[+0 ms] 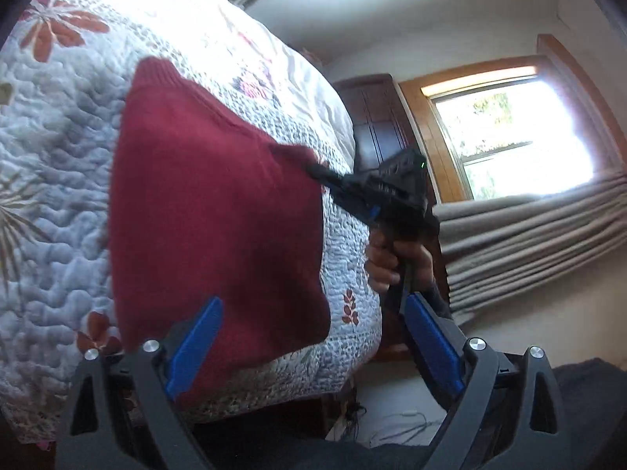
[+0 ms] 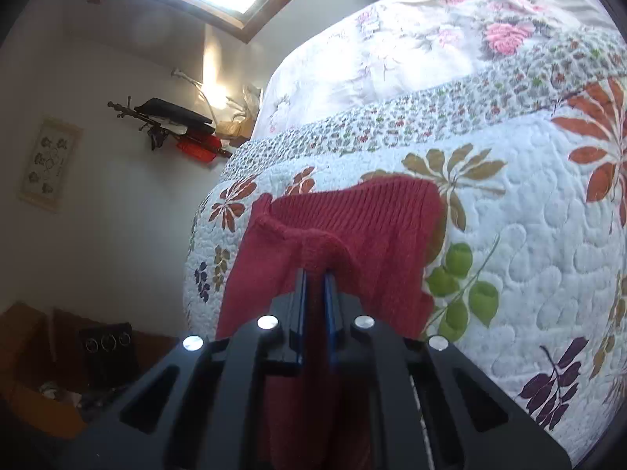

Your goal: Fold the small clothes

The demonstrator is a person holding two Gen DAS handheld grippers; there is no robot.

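On the floral quilt [image 2: 509,274], right gripper [image 2: 314,274] pinches red knit [image 2: 372,235]; no legible writing.

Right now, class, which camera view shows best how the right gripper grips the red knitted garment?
The right wrist view: the right gripper is shut on a fold of the red knitted garment. The left wrist view shows that gripper from the side, smaller, at the garment's edge.
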